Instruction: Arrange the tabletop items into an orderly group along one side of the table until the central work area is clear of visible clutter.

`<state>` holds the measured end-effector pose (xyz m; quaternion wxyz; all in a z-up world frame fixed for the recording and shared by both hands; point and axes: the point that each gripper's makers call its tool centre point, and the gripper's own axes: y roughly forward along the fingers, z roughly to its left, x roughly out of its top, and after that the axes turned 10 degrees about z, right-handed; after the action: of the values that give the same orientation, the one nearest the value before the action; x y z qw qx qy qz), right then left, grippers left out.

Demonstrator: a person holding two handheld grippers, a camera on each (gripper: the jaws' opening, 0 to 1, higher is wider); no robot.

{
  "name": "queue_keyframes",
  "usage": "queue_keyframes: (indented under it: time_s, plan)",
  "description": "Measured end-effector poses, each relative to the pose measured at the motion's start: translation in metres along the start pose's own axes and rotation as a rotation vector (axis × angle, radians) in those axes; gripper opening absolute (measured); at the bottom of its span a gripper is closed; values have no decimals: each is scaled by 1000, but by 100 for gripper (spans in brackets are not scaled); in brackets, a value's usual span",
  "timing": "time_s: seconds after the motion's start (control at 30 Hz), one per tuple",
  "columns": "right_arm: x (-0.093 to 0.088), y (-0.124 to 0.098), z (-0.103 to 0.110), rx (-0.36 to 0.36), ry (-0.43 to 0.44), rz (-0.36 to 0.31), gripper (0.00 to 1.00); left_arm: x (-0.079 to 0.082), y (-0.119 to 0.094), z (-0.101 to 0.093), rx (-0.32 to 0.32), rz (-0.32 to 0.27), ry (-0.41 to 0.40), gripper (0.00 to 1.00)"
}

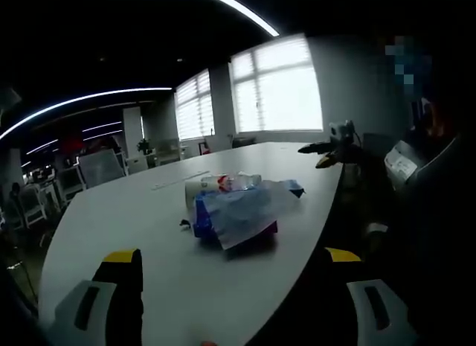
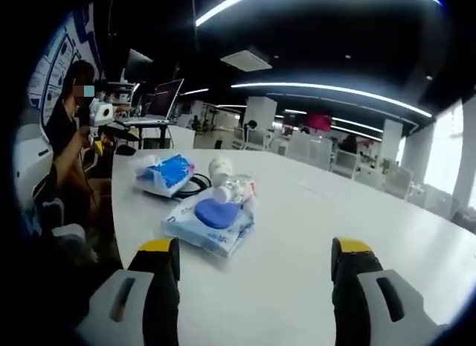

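Blue-and-clear plastic packets, a crumpled water bottle, a white roll and a black cable lay clustered near the table's edge.

Smooth white tabletop, faintly glossy, catching soft light. Crinkled, shiny plastic film on the blue-and-white packet, and the same glossy wrap on the second packet. Clear, glinting plastic on the bottle. Translucent, wrinkled film over the blue pack. Matt black and yellow plastic on the right tongs and left tongs.
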<state>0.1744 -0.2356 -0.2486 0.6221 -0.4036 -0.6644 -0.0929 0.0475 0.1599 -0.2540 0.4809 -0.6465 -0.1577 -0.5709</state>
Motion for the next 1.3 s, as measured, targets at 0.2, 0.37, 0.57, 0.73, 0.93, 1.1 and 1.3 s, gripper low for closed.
queue_keyframes:
  time_s: [0.2,0.37,0.57,0.73,0.93,1.1,1.3]
  plan:
    - [1,6,4,8,-1,-2,78,0,0,1,-1,2,1,99]
    - [4,10,8,15,-8,-7,78,1,0,0,-3,1,5,99]
    - [11,16,11,18,-7,-30,77,2,1,-1,-5,1,9,99]
    - [14,21,17,30,-15,-42,76,3,2,-3,-8,3,12,99]
    - [16,25,21,41,-19,-41,76,3,2,-1,0,3,8,99]
    - [19,27,21,42,-7,-48,75,2,2,0,-2,5,10,99]
    - [23,33,23,49,-3,-58,72,2,4,-2,-6,3,10,99]
